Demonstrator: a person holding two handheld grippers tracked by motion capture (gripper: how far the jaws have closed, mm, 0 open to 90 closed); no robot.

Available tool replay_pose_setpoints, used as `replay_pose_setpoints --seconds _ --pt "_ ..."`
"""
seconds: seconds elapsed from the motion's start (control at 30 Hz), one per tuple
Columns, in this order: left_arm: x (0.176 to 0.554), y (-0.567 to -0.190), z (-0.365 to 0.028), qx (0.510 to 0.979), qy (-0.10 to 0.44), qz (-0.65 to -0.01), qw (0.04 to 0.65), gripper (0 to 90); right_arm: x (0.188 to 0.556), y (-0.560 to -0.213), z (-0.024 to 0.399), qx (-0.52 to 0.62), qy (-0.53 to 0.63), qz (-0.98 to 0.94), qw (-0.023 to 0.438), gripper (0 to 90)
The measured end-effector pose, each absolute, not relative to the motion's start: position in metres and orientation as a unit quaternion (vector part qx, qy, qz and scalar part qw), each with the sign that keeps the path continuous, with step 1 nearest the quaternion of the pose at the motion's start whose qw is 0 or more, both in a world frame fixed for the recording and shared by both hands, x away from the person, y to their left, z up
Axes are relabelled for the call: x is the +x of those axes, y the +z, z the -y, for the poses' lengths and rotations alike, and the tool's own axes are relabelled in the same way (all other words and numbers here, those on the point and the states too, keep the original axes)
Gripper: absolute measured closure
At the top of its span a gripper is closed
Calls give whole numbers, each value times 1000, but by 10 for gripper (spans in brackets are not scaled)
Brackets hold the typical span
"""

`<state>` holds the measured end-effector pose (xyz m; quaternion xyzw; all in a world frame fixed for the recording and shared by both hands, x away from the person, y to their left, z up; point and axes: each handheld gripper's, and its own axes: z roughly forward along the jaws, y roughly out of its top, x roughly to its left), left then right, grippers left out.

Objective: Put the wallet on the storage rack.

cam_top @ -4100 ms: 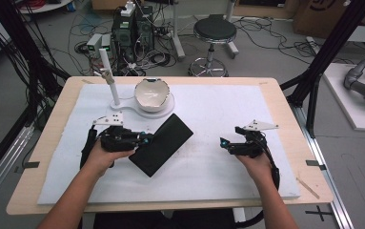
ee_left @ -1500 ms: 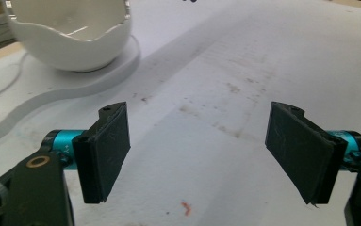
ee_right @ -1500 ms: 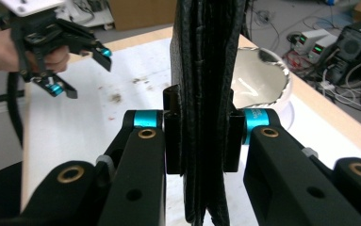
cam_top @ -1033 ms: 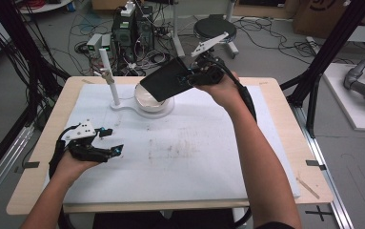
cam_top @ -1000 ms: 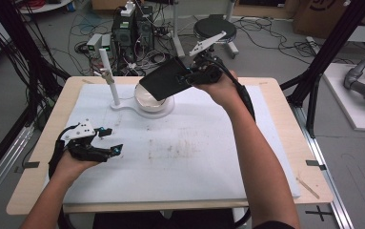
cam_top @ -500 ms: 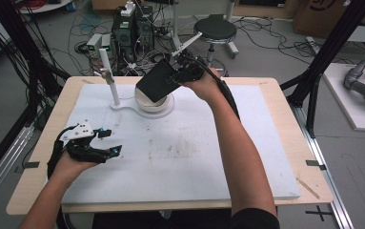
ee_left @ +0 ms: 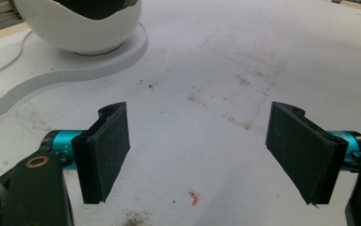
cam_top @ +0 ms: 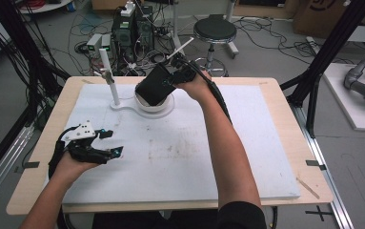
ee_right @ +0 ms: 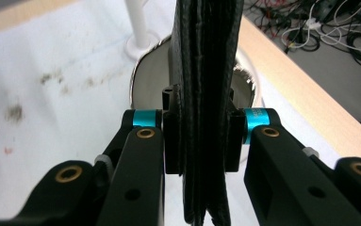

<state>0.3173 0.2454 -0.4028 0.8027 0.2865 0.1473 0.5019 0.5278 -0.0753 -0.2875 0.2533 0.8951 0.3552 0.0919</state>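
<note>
Bench (cam_top: 266,143), white bowl (cam_top: 163,102), black wallet (cam_top: 154,86), two tongs.
Wallet: folded, held tilted over the bowl at the bench's far edge, long axis sloping down-left, lower end dipping into the bowl; right tongs (ee_right: 201,136) clamped on its upper end. Left tongs (ee_left: 197,146): jaws spread wide, empty, near the bench's left edge.

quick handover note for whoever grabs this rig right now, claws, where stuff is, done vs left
Right claw: shut on the black wallet, held folded and edge-up over the white bowl at the far side of the table.
Left claw: open, holding nothing, low over the white mat near the left edge.
Done: wallet lifted and carried to the bowl.
Left: lower it into the bowl, probably, then release.
</note>
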Motion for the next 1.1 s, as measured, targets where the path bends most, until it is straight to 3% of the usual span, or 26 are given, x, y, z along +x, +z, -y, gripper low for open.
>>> replay_pose_setpoints --seconds 0.17,0.23,0.3,0.37,0.8,1.1 --pt "317 -403 -245 803 147 -286 502 222 534 -291 80 282 365 -881 105 689" --pt "318 -403 -246 804 146 -284 502 222 534 -291 80 287 361 -879 122 604" --pt "318 -403 -246 804 146 -285 502 222 533 -292 81 294 367 -873 127 574" --pt "317 -403 -246 803 145 -285 502 222 534 -293 82 303 366 -868 142 464" --pt "317 -403 -245 805 147 -280 502 222 536 -300 93 337 379 -848 152 418" --pt "317 -401 -246 805 151 -279 501 222 529 -289 101 345 401 -833 163 284"
